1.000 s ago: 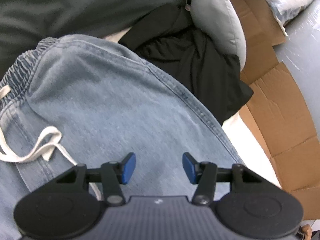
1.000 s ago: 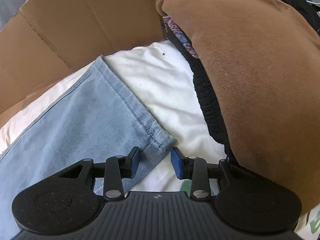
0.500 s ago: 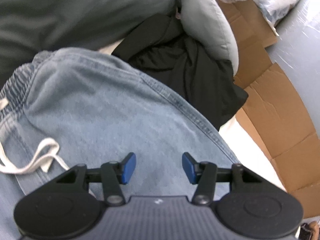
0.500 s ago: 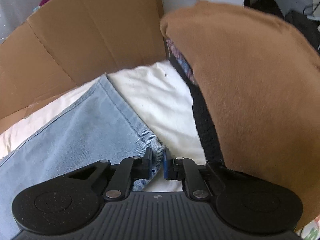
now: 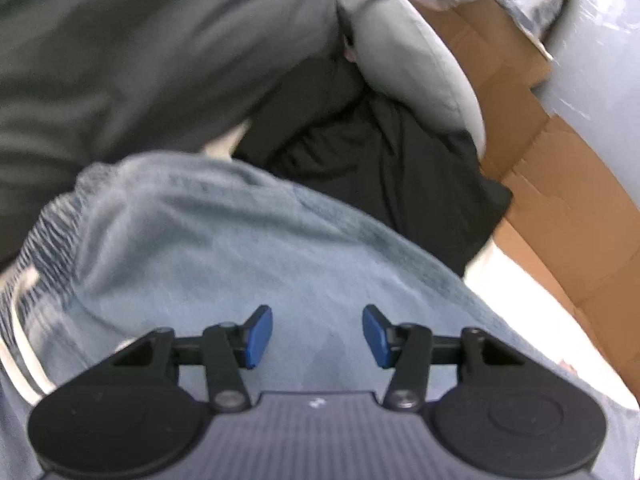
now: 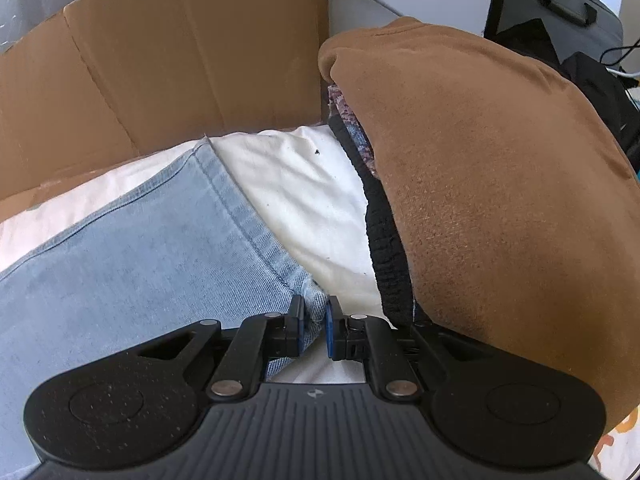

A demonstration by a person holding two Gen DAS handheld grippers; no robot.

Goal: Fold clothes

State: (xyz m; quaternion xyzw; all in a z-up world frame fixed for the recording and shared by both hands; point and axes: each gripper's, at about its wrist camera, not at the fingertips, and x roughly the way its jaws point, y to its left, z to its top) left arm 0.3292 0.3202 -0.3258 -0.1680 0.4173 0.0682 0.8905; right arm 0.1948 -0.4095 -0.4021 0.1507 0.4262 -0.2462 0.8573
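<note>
While its blue pads clamp the hem corner of the light-blue denim trousers (image 6: 132, 264), the right gripper (image 6: 316, 330) sits low over a white sheet (image 6: 304, 184), its jaws drawn narrow on the cloth. The left gripper (image 5: 318, 336) hovers with jaws spread wide and nothing between them, above the upper part of the same trousers (image 5: 240, 248), near the gathered waistband (image 5: 44, 236). The trousers lie spread flat across the sheet. Just right of the held hem rises a stack topped by a brown garment (image 6: 500, 184). Beyond the waistband lie a black garment (image 5: 384, 176), a grey cushion (image 5: 412, 64) and flattened cardboard (image 5: 568, 208).
</note>
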